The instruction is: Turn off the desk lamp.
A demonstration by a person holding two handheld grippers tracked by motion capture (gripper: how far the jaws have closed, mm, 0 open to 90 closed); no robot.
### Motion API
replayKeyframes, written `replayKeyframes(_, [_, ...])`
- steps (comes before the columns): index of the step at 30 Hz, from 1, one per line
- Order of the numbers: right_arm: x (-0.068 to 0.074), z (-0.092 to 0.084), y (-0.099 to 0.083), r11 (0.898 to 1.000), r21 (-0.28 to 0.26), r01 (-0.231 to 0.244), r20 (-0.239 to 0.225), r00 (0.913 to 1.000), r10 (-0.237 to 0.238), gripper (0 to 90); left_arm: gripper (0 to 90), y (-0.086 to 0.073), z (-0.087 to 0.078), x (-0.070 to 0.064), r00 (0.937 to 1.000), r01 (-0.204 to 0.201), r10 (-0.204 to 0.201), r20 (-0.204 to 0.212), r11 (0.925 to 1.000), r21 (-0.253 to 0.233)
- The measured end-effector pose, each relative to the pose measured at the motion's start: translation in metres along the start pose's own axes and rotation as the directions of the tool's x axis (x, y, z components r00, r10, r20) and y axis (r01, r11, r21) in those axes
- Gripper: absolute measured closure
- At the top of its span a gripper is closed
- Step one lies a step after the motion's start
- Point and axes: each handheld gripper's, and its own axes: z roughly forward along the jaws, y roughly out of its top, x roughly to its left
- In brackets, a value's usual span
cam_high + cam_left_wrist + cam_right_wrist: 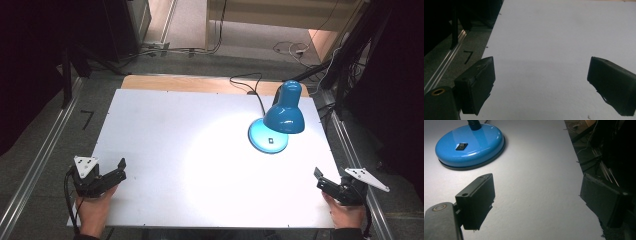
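Both grippers sat at the near edge of the white table [165,150], the left gripper [118,169] at the near left corner and the right gripper [320,178] at the near right, each with jaws spread wide and nothing between them. Far right on the table stood the blue lamp [283,114], lit, its round base [471,143] well apart from the right gripper, with a small black switch [461,146] on top.

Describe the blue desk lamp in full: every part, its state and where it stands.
The blue desk lamp is glossy, metal-looking. Its round base, carrying a black rocker switch, sits flat on the white table at far right. A dark neck holds the bell shade over it, casting light leftward. A black cord trails behind. Nothing else touches it.
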Motion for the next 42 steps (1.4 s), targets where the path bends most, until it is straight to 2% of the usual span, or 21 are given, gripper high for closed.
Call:
replayKeyframes(5, [0.005,0.004,0.003,1.0,0.001,0.013,-0.02,0.9997,-0.013,11.0,8.3,0.0,0.0,0.001,1.0,0.006,-0.006,-0.001,1.0,0.004])
replayKeyframes(8, [0.009,0.005,0.004,1.0,0.0,0.025,-0.015,0.9996,-0.025,11.1,8.3,-0.001,0.0,0.002,1.0,0.002,-0.002,0.003,0.9999,0.016])
replayKeyframes(26, [0.017,0.015,0.008,1.0,0.014,0.016,-0.063,0.9979,-0.015,11.9,8.3,-0.003,0.0,0.004,1.0,0.007,-0.007,0.006,0.9997,0.022])
replayKeyframes(42, [0.024,0.019,0.013,1.0,0.005,0.022,-0.068,0.9975,-0.021,11.9,8.3,-0.002,-0.002,0.004,1.0,0.006,-0.006,-0.001,0.9999,0.011])
